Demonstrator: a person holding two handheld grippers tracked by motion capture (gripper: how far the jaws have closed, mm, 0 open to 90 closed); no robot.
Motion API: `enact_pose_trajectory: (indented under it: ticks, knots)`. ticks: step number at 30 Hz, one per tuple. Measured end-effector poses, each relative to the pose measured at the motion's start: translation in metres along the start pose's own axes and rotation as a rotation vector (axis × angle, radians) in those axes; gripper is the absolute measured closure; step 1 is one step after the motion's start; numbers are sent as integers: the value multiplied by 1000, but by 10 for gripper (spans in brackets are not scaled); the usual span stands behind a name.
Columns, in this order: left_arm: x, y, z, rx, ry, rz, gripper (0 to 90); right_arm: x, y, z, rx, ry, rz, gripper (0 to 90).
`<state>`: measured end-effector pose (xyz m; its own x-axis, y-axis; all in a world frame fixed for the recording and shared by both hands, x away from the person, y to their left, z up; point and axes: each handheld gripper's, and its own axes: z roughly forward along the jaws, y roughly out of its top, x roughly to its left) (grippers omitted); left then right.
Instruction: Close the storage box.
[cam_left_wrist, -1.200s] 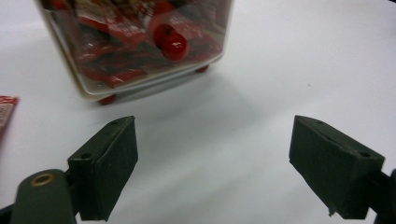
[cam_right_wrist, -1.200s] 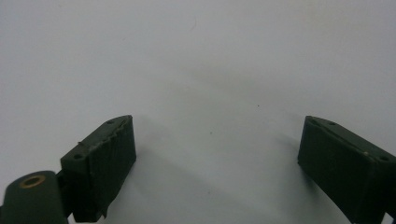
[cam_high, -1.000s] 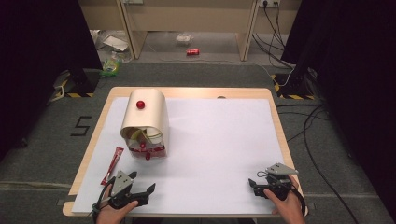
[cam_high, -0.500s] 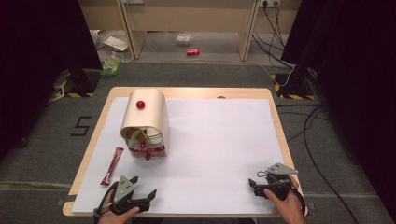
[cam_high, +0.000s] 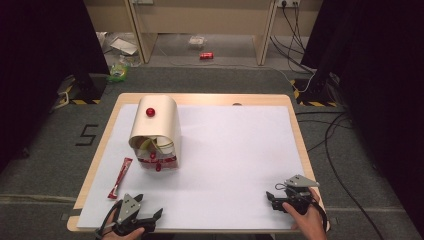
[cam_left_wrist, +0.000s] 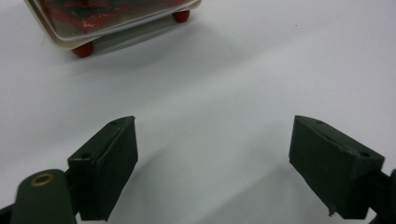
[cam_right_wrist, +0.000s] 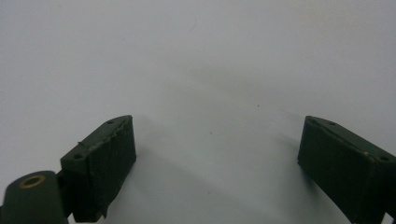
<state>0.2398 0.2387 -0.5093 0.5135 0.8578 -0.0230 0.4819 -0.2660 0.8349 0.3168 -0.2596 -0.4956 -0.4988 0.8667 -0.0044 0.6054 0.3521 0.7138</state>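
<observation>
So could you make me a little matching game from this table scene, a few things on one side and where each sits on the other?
Things:
1. cream rounded box with a red knob
2. red flat sachet
3. left gripper
4. right gripper

Places:
A. near right corner of the table
B. near left edge, jaws open
C. left of the box, lying flat
D. far left part of the white sheet

Pairs: 1-D, 2-C, 3-B, 4-A

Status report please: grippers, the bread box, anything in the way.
Left gripper open, empty, near edge. Right gripper open, empty. Bread box untouched, far-left. Red packet lies beside it; nothing between.
</observation>
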Motion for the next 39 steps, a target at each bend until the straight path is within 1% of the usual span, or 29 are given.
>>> enact_pose_trajectory:
  ticks: [5, 8, 9, 13, 15, 18, 20, 26, 30, 34, 39]
  knots:
    - [1, -7, -5, -4, 6, -7, 151, 0, 0, 0, 0, 0, 0, 117]
    - [1, -10, -8, -7, 4, -16, 151, 0, 0, 0, 0, 0, 0, 117]
    - [1, -12, -9, -11, 4, -25, 151, 0, 0, 0, 0, 0, 0, 117]
    - [2, -16, -12, -8, 8, -31, 151, 0, 0, 0, 0, 0, 0, 117]
    - [1, -18, -13, -15, 10, -34, 151, 0, 0, 0, 0, 0, 0, 117]
    - [0, -19, -14, -15, 18, -29, 150, 0, 0, 0, 0, 0, 0, 117]
    - [-2, -21, -15, -22, 29, -22, 148, 0, 0, 0, 0, 1, 0, 117]
    - [-7, -27, -18, -50, 41, -30, 150, 0, 0, 0, 0, 0, 0, 116]
    - [-9, -32, -19, -77, 54, -40, 149, 0, 0, 0, 0, 0, 0, 117]
    - [-9, -34, -19, -89, 52, -39, 147, 0, 0, 0, 1, 0, 0, 116]
    - [-9, -34, -19, -89, 51, -40, 148, 0, 0, 0, 0, 0, -1, 116]
